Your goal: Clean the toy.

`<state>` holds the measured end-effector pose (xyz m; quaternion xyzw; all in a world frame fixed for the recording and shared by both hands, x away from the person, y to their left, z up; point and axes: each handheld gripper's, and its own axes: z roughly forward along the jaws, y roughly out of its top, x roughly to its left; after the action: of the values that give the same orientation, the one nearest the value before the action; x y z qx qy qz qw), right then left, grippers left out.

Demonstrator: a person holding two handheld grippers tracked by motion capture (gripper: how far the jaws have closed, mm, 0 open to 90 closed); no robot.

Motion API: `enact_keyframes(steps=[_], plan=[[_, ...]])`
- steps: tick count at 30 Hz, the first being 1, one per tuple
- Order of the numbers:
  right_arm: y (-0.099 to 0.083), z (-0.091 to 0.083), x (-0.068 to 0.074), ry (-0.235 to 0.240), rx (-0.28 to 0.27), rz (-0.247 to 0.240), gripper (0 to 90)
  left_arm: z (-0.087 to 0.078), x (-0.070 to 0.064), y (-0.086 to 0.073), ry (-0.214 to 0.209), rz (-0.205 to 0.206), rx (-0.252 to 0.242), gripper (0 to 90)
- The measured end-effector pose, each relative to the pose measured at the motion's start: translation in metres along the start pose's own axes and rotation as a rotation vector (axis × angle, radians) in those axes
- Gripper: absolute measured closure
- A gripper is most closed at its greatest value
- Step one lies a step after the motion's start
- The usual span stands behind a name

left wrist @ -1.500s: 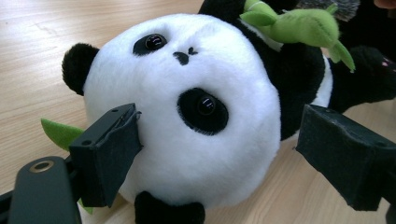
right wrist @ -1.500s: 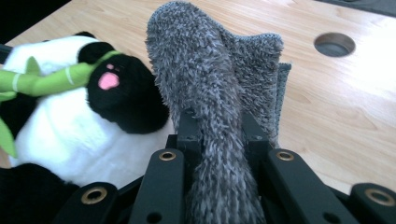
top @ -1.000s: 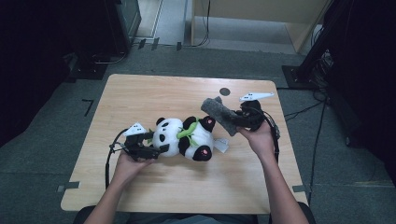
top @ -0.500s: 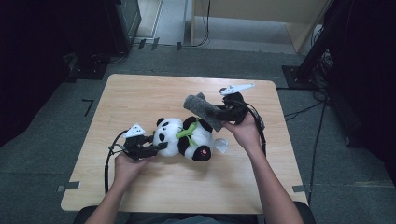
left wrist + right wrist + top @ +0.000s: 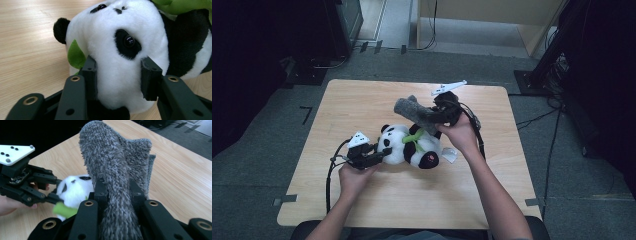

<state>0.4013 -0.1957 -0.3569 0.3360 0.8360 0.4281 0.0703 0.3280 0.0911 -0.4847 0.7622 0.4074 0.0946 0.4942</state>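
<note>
The plush panda (image 5: 412, 146) lies on its side near the middle of the wooden worktop (image 5: 362, 100), its white head pointing to the person's left and its black-and-white body stretching to the right, with a green fabric leaf (image 5: 413, 137) across its chest. A small white tag (image 5: 449, 155) lies on the worktop just beside its lower end.

The left claw (image 5: 384, 152) meets the panda at the head. In the left gripper view its two black jaws stand partly apart with the panda's white face (image 5: 120, 57) squeezed between them, the pads (image 5: 90, 72) pressing into the fur below the eye patch; a bit of green leaf (image 5: 75, 55) shows behind the left jaw.

Above the panda's body and just behind it, the right claw (image 5: 439, 116) holds a grey fuzzy cloth (image 5: 414, 112), raised off the worktop and pointing toward the panda's head. In the right gripper view the jaws are closed narrowly on the bunched cloth (image 5: 112, 170), which rises thick and folded beyond them, with the panda's head (image 5: 73, 188) and the left claw (image 5: 53, 195) lower left.
</note>
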Motion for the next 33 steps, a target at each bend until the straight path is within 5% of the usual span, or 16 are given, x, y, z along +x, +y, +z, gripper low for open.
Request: enact_keyframes(steps=[11,17,20,25,29,33], plan=[[0.003,0.057,0.006,0.034,0.111,-0.011,75.1,-0.001,0.005,-0.002,-0.050,-0.015,-0.009,28.5],[0.005,0.067,0.009,0.048,0.117,-0.021,75.0,0.003,0.007,-0.002,-0.053,-0.026,0.003,12.1],[0.009,0.066,0.014,0.042,0.112,-0.044,74.6,0.009,0.010,-0.004,-0.088,-0.056,0.045,7.9],[0.008,0.073,0.014,0.041,0.147,-0.043,71.8,0.008,0.010,-0.004,-0.092,-0.035,0.049,16.3],[0.009,0.078,0.014,0.026,0.143,-0.047,54.7,0.004,0.011,-0.002,-0.076,-0.015,0.068,33.1],[0.012,0.084,0.015,0.012,0.156,-0.047,65.7,0.003,0.007,0.000,-0.051,-0.019,0.074,39.5]])
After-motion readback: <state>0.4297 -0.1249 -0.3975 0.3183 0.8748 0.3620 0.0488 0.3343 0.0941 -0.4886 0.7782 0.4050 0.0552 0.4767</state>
